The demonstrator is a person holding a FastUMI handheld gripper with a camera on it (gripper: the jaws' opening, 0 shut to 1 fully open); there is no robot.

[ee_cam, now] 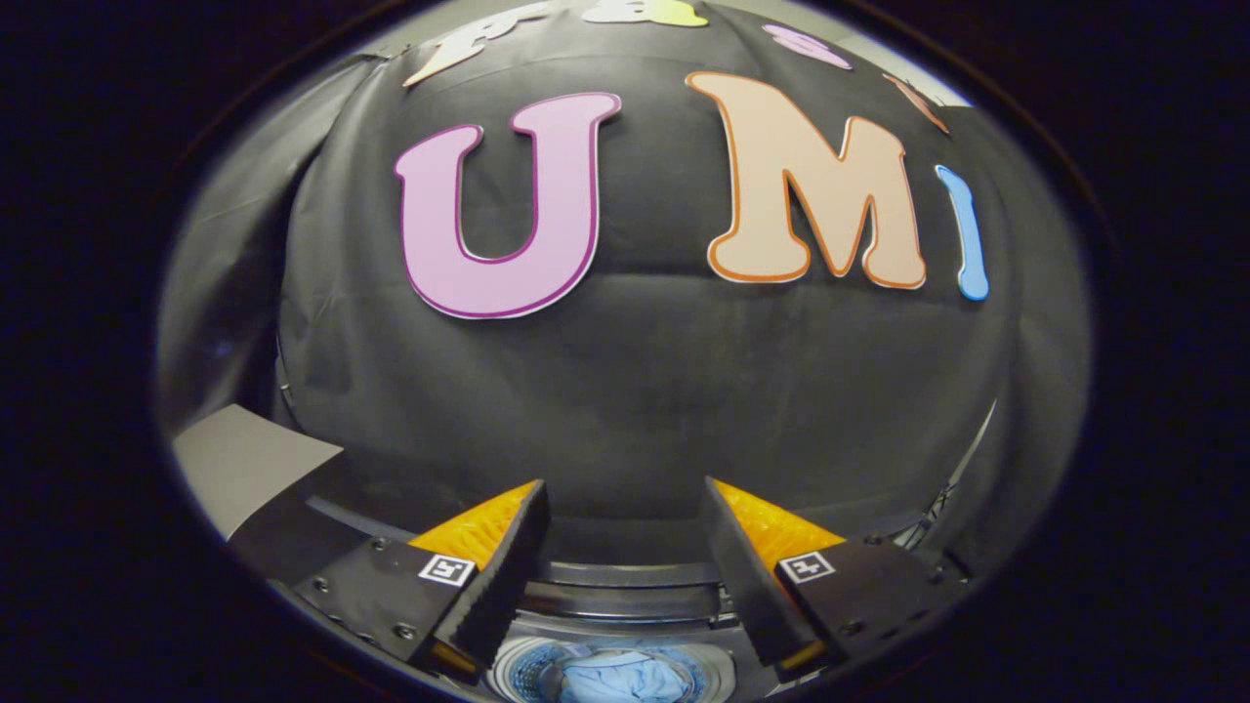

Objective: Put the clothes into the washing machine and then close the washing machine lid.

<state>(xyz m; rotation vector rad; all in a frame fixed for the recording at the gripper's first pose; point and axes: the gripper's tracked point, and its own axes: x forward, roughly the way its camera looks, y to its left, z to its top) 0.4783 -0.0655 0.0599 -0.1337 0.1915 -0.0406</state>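
My gripper is open, its two fingers spread wide with nothing between them, and it points at the black cloth wall. Far below, between the bases of the fingers, I see the round drum of the washing machine. A light blue garment lies bunched inside that drum. The machine's dark top edge runs across just above the drum opening. The lid is not clearly visible from here.
A grey flat panel sits to the left of the left finger, beside the machine. Thin metal rods show to the right of the right finger, near the cloth wall.
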